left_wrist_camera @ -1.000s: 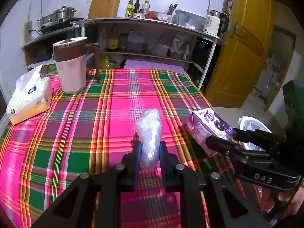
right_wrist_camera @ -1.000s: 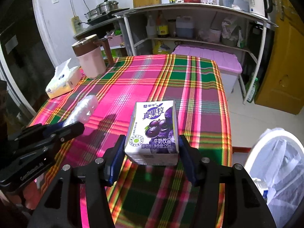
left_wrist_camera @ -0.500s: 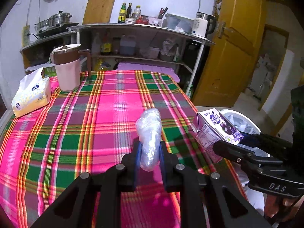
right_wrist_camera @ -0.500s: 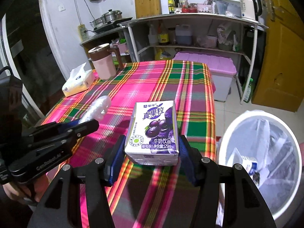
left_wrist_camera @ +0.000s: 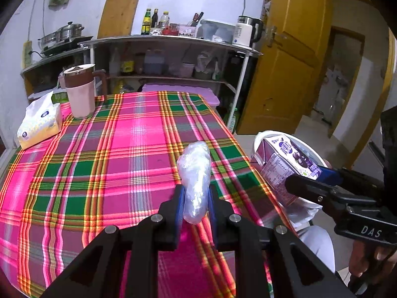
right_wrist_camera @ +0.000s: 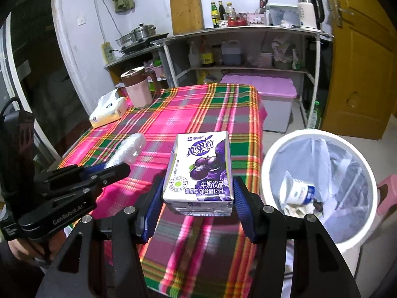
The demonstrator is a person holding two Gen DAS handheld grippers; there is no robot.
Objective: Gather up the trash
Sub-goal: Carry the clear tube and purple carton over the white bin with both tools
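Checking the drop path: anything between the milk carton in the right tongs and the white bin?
Nothing: right wrist view shows only tablecloth edge between milk carton and white bin.

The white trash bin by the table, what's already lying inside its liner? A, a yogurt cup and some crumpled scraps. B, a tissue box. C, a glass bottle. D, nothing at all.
A: the right wrist view looks down into the white trash bin, where a white yogurt cup with blue print lies on crumpled scraps at the bottom of the clear liner.
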